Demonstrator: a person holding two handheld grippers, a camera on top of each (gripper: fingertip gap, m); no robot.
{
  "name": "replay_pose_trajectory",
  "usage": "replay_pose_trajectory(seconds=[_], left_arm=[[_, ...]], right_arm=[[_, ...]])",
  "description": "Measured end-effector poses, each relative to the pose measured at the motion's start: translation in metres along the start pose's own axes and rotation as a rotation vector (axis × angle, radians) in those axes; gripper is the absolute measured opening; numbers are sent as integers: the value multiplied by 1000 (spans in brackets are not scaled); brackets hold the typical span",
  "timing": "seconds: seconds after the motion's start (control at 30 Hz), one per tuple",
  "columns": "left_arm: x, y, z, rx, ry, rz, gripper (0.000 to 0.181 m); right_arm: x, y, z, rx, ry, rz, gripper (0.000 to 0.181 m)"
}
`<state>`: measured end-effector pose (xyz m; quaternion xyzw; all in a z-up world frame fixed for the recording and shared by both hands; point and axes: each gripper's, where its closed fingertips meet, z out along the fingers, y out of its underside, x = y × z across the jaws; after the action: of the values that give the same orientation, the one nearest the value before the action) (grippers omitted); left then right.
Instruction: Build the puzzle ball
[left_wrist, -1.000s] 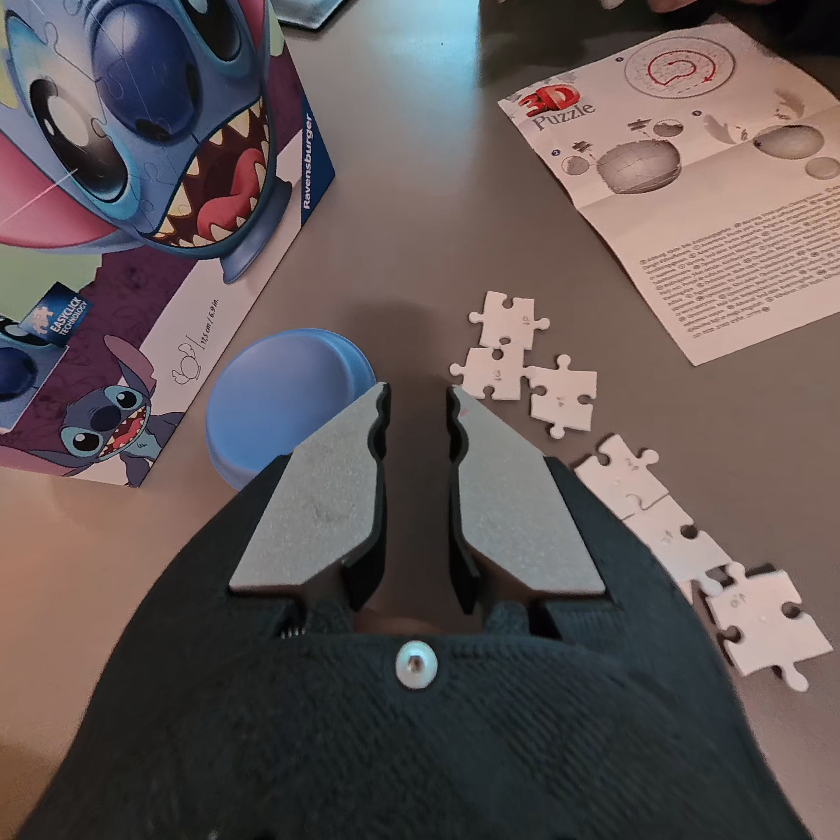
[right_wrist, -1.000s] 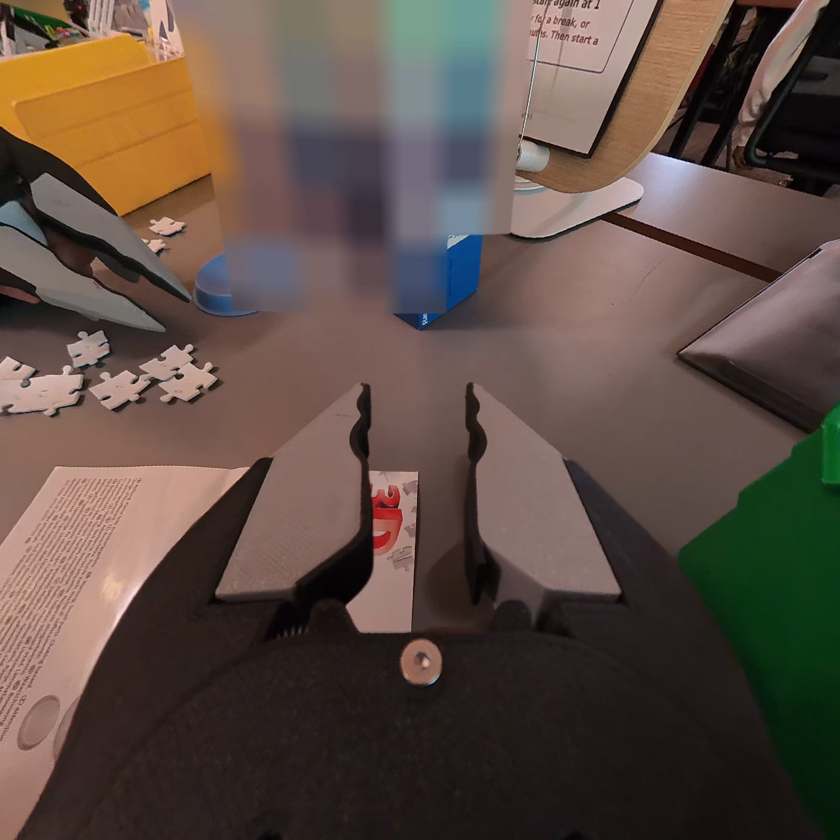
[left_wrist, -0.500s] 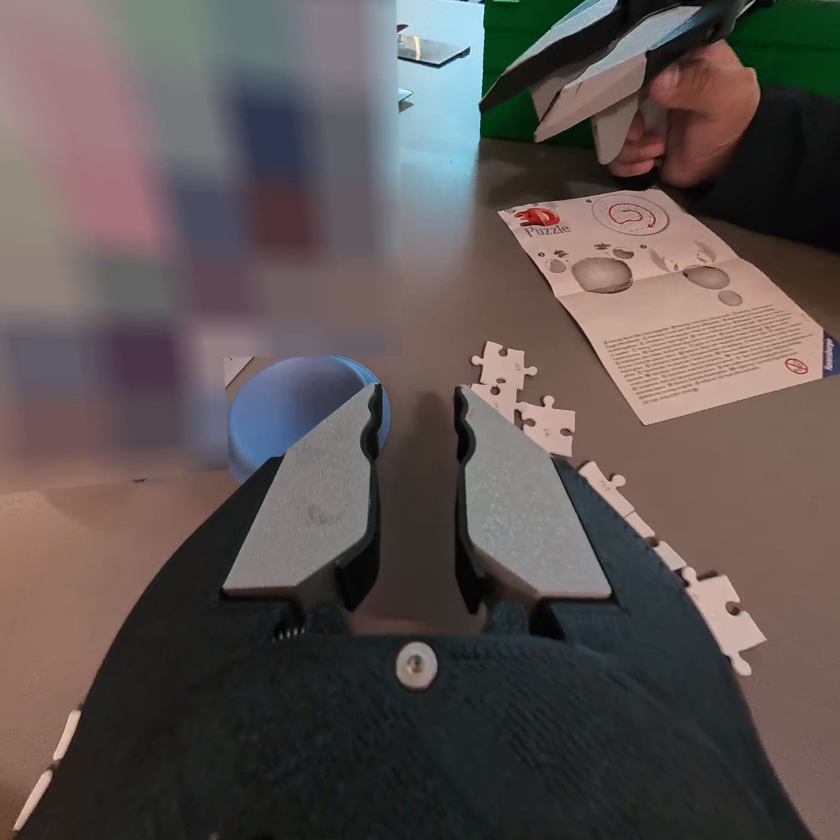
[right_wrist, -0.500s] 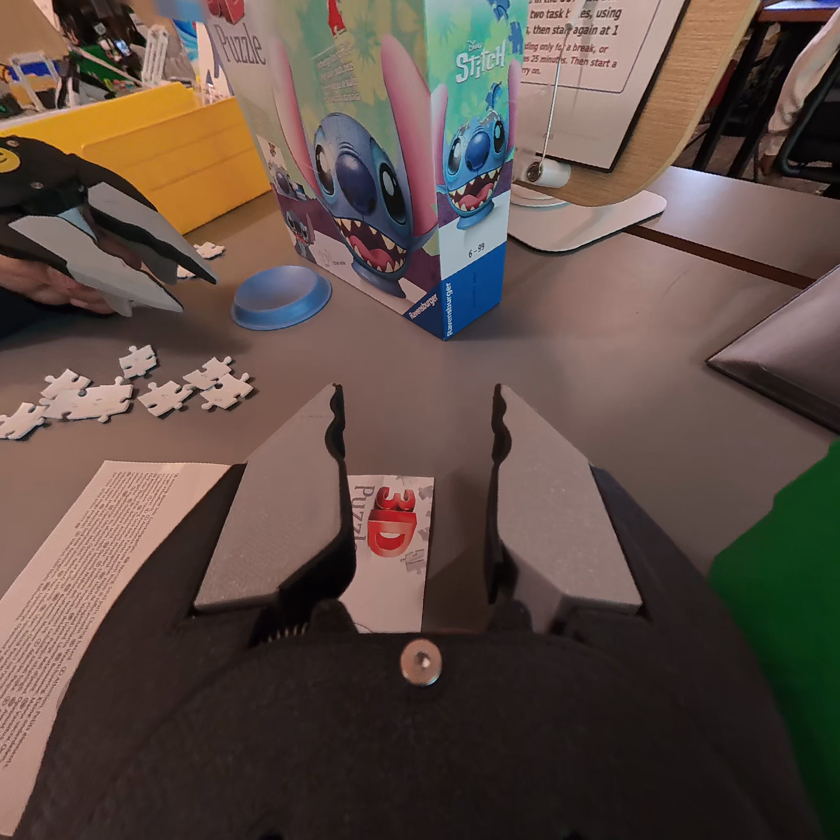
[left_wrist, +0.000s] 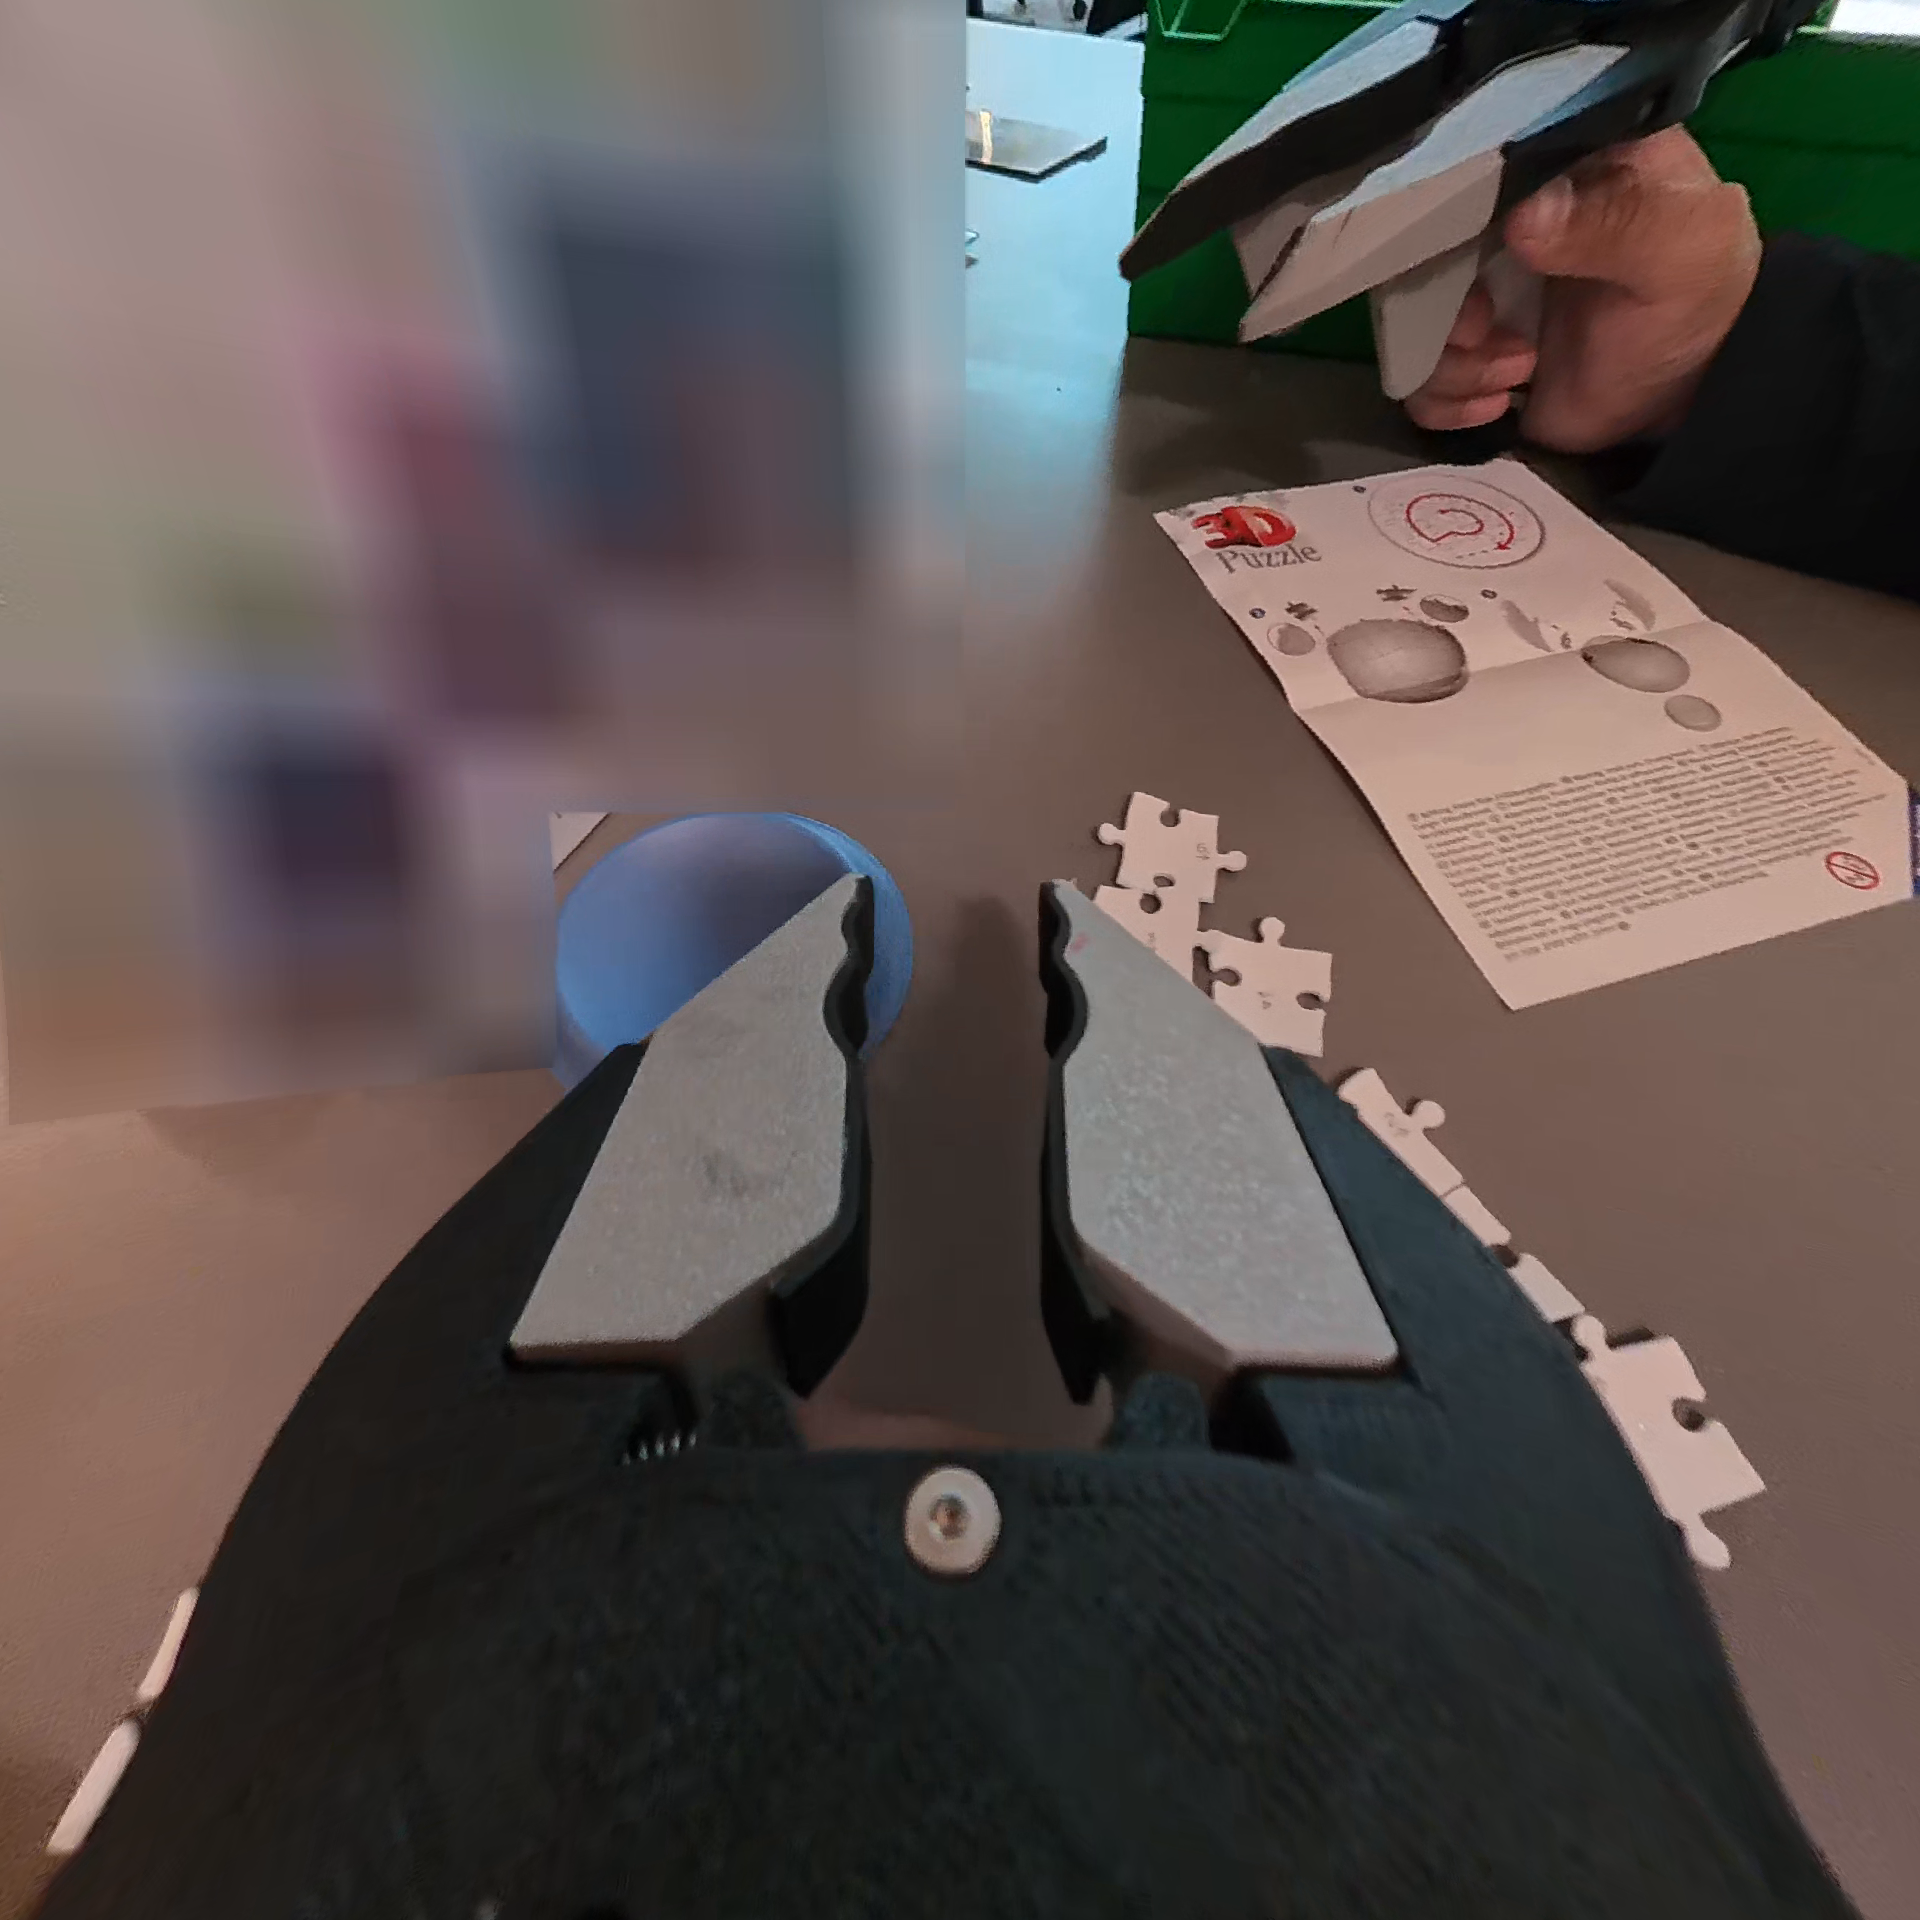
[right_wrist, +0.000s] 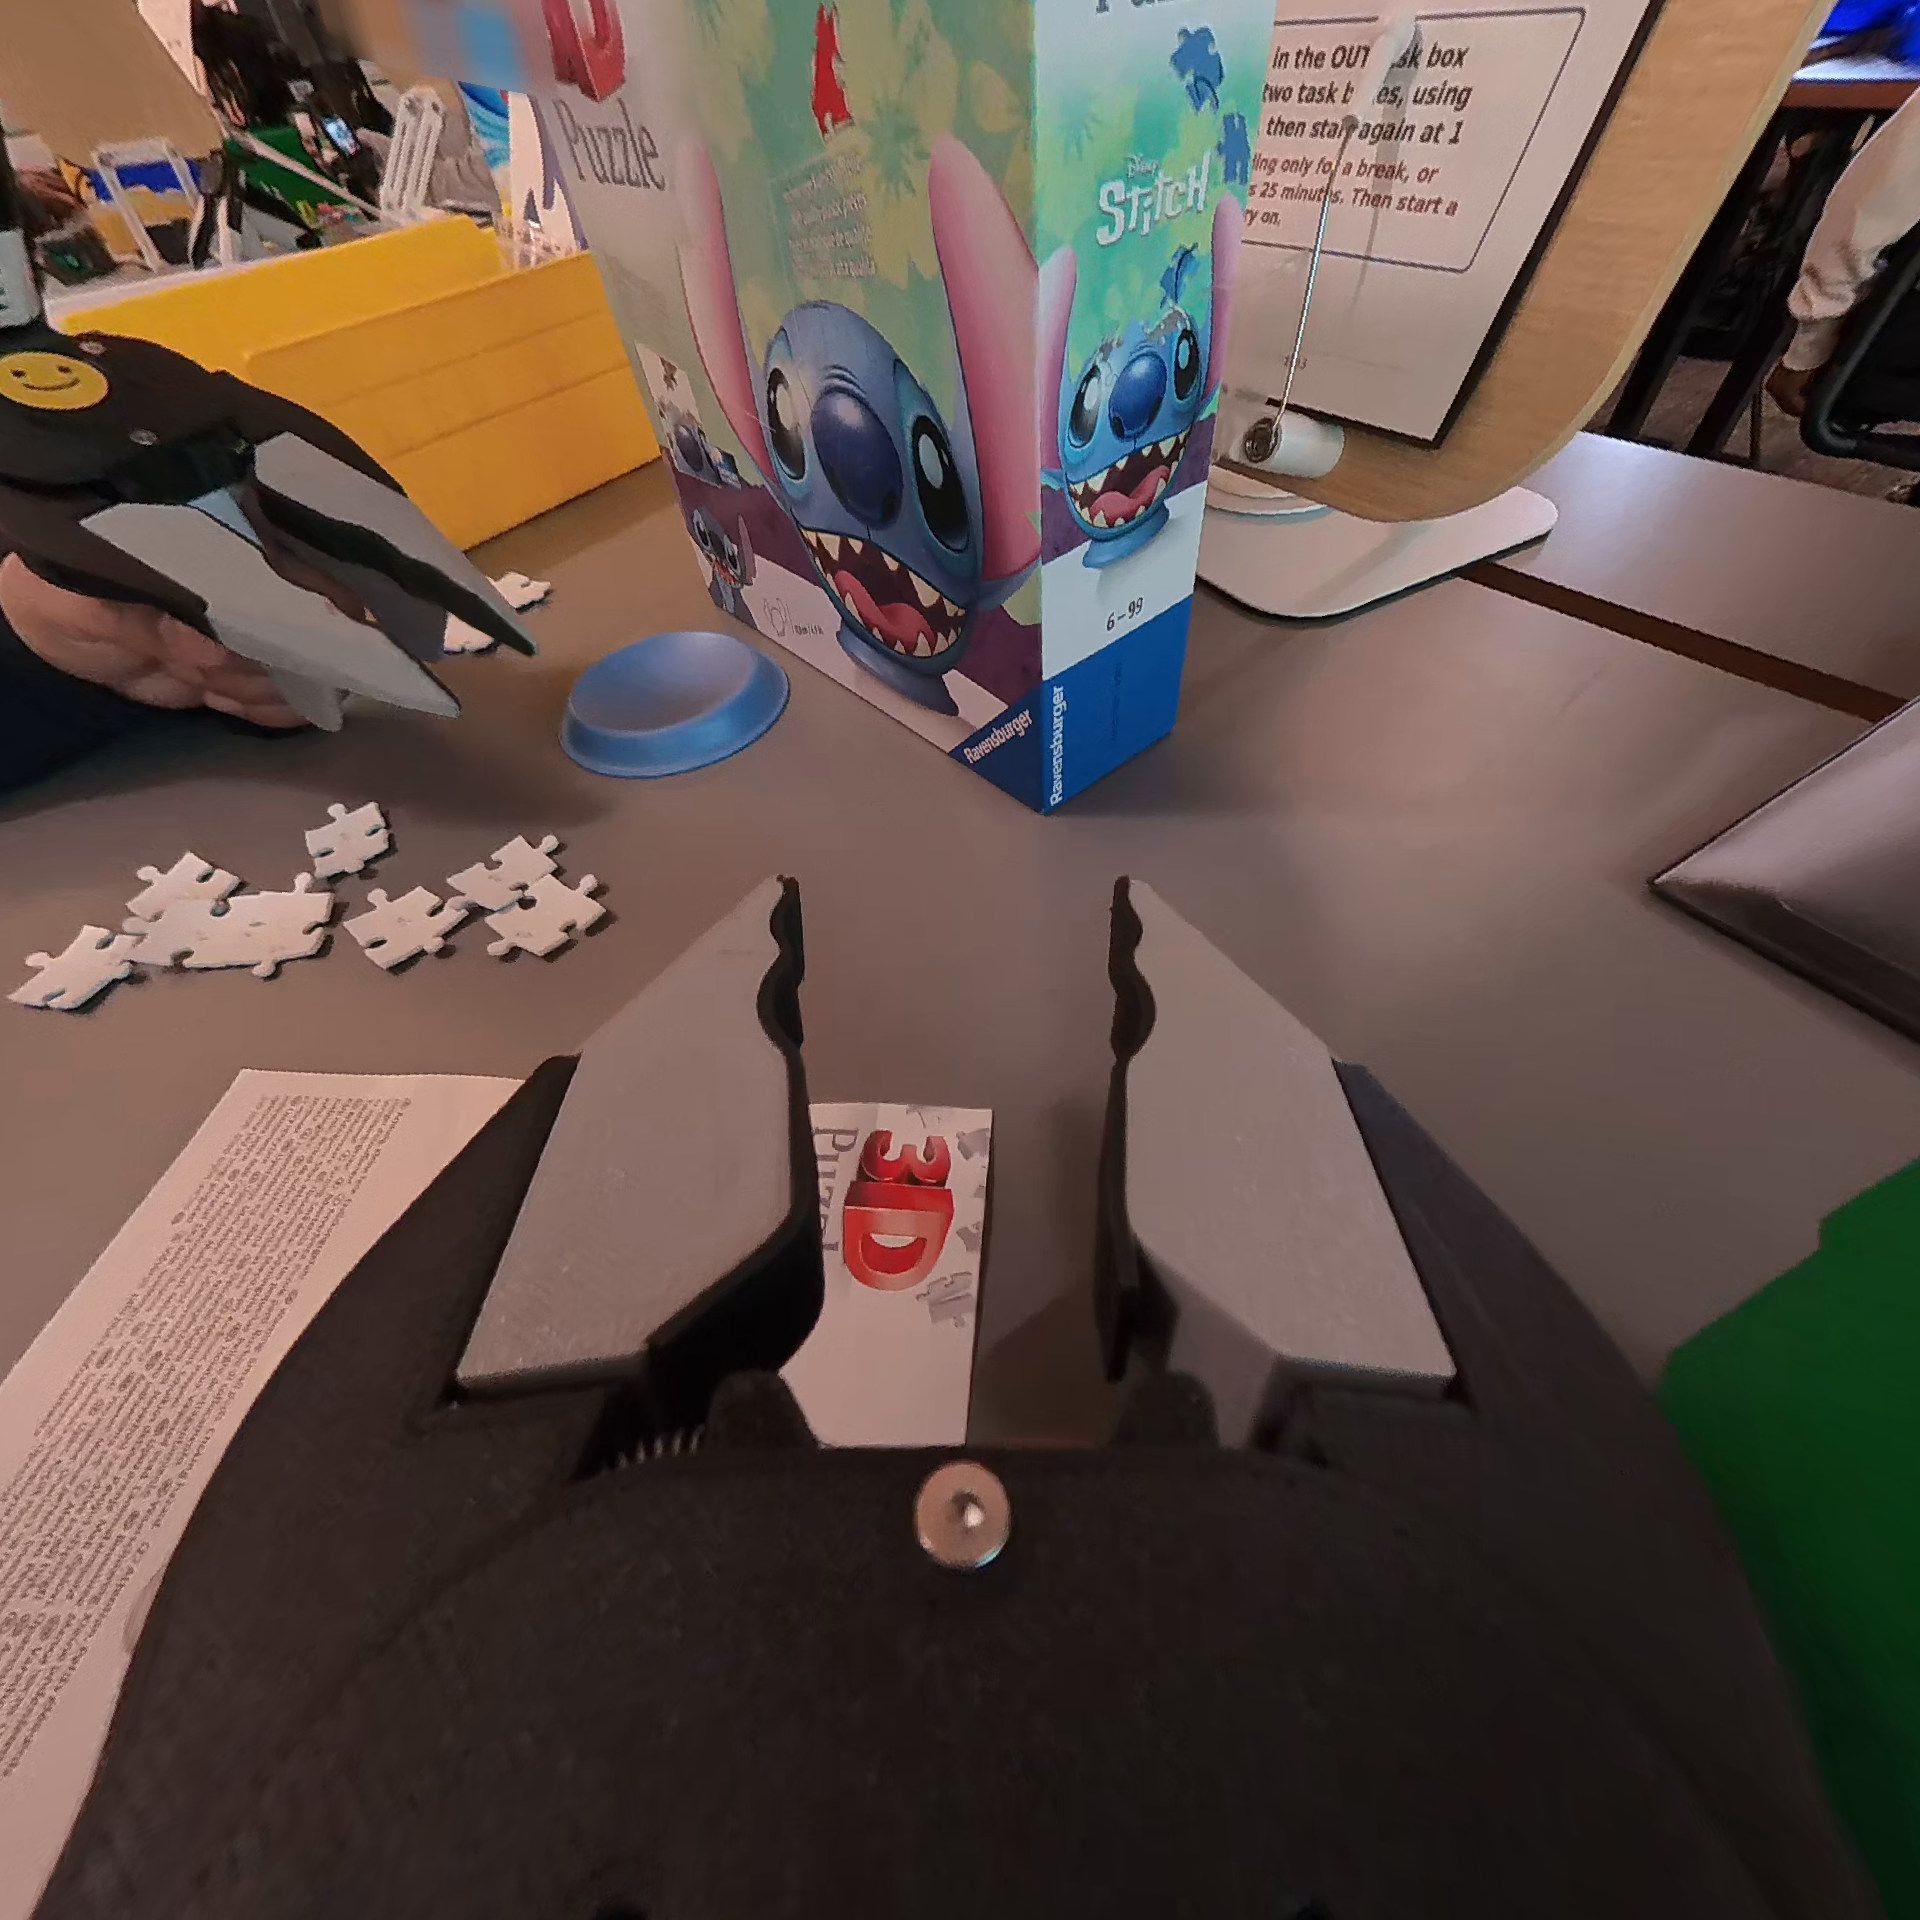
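Several white puzzle pieces (left_wrist: 1216, 935) lie face down on the grey table, right of my left gripper (left_wrist: 956, 904); they also show in the right wrist view (right_wrist: 405, 914). My left gripper is open and empty, held above the table beside the blue stand dish (left_wrist: 707, 925). My right gripper (right_wrist: 951, 894) is open and empty, held over the folded instruction sheet (right_wrist: 904, 1247). The right gripper shows far off in the left wrist view (left_wrist: 1351, 208), the left one in the right wrist view (right_wrist: 312, 582).
The tall puzzle box (right_wrist: 935, 416) stands behind the blue dish (right_wrist: 675, 707). The instruction sheet (left_wrist: 1558, 727) lies at the right. A green crate (left_wrist: 1247, 156), yellow bins (right_wrist: 436, 374), a stand with a sign (right_wrist: 1403, 312) and a dark flat object (right_wrist: 1829, 873) ring the table. The gap from one gripper's tips to the other's is roughly 20 centimetres. Measured from the fingertips, the sign (right_wrist: 1403, 312) is 20 centimetres or so from the right gripper and 30 centimetres from the left.
My left gripper has tilted up from looking down at the pieces to looking across the table. My right gripper's jaws have opened wider and it has lifted a little.
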<state>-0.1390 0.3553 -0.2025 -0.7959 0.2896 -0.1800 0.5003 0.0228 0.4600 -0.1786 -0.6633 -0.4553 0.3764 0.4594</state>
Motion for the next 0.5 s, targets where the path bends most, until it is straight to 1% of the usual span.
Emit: replay_pose_trajectory(seconds=[0.23,0.33,0.5], left_arm=[[-2,1,-1,1,-5,-21,29],[-2,3,0,-15,-13,-13,28],[-4,8,3,-57,-49,7,27]], right_arm=[[-5,-10,1,17,16,-16,51],[-1,-10,3,5,56,-23,48],[7,-4,9,-15,77,35,46]])
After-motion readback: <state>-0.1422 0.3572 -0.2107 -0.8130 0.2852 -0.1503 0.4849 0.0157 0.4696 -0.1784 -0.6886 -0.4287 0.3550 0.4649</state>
